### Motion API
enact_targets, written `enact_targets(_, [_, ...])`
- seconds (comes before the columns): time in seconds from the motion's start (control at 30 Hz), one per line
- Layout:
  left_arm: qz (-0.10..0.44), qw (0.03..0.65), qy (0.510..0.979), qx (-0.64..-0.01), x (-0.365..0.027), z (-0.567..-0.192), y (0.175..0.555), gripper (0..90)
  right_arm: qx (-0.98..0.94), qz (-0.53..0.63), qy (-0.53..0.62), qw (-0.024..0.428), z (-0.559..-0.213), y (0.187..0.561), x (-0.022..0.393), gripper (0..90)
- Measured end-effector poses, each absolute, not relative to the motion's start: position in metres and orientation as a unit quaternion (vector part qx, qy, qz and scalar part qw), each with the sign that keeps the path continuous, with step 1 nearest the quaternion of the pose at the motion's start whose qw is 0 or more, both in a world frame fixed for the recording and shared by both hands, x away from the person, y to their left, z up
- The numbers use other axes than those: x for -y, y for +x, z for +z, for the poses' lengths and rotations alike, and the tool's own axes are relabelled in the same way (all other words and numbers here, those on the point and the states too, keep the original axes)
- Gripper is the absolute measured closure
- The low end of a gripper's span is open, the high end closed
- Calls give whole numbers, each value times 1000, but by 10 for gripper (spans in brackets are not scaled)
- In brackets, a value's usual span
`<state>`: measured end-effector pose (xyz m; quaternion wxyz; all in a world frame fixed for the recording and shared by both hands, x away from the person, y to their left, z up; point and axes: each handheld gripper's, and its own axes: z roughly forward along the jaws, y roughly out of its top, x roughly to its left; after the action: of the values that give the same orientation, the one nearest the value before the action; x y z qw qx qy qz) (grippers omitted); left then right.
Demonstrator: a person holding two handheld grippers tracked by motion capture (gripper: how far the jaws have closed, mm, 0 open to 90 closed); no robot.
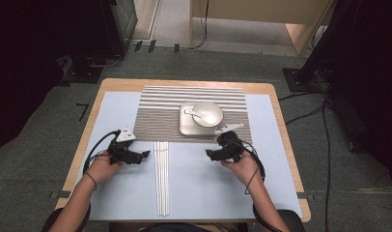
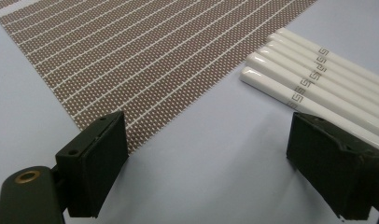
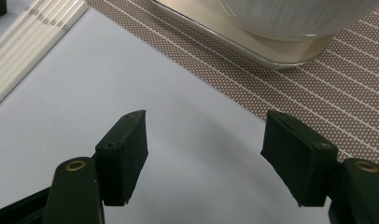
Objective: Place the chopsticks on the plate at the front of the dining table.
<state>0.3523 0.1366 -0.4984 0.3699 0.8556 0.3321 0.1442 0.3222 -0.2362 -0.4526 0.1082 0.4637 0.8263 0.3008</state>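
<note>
Several white chopsticks lie side by side on the pale blue table cover, running toward the front edge. My left gripper hovers just left of their far ends, open with nothing between its jaws; in the left gripper view the chopsticks lie at the upper right. My right gripper is on the other side of them, open and empty, pointing left. In the right gripper view the chopsticks show at top left and the tray with the bowl at top right.
A brown striped placemat covers the far middle of the table. On it stands a square metal tray holding a white bowl with a spoon in it. Cables trail from both grippers.
</note>
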Motion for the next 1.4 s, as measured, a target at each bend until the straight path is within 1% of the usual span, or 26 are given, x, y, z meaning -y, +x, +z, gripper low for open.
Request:
enact_targets(0.53, [144, 369, 856, -332, -137, -498, 352, 120, -833, 296, 454, 107, -452, 324, 221, 308])
enact_targets(0.83, [144, 370, 856, -332, -137, -498, 352, 120, -834, 298, 455, 95, -451, 325, 208, 308])
enact_targets(1.4, [144, 371, 855, -332, -136, -499, 352, 120, -838, 300, 446, 90, -451, 326, 193, 316])
